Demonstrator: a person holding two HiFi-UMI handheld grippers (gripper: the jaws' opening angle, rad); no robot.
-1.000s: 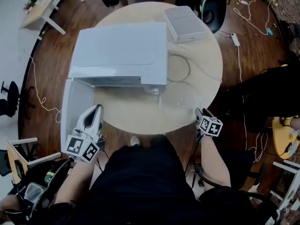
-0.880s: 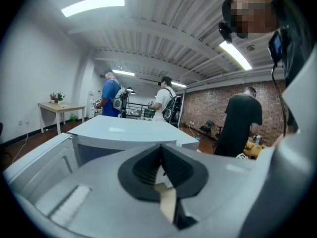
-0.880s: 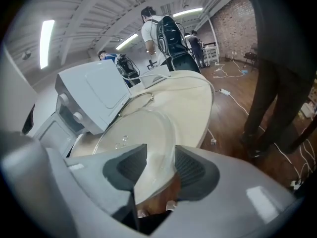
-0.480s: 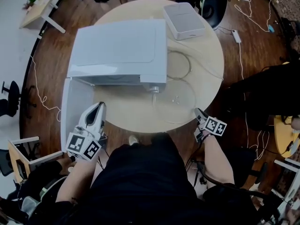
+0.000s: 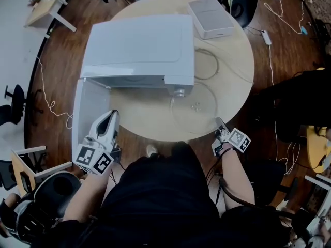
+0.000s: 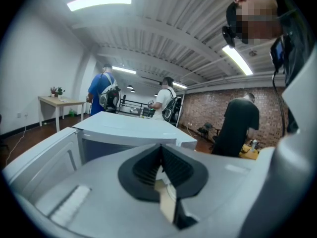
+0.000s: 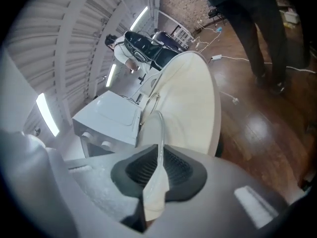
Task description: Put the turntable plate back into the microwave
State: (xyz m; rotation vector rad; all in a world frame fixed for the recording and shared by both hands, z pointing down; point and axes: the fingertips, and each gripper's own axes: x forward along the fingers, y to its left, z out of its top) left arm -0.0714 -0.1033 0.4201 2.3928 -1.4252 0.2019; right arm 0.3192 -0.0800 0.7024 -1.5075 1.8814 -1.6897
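Observation:
The clear glass turntable plate [image 5: 194,110] lies on the round table [image 5: 227,81], in front of the white microwave [image 5: 137,48] and to the right of its open door [image 5: 89,110]. My right gripper [image 5: 219,127] is at the plate's near right rim. Its jaws have just been closing, and they are now shut on the plate's edge [image 7: 154,130], which runs up between the pads [image 7: 178,170]. My left gripper [image 5: 109,119] hovers by the open door with nothing between its jaws. In the left gripper view they [image 6: 161,170] are shut and point at the microwave [image 6: 124,128].
A roller ring [image 5: 207,63] lies on the table right of the microwave, and a white box [image 5: 211,18] stands at the table's far edge. Cables trail over the wooden floor on the right. Other people stand further back in the room.
The right gripper has rolled and closed on the plate's near rim. The left gripper has hardly moved.

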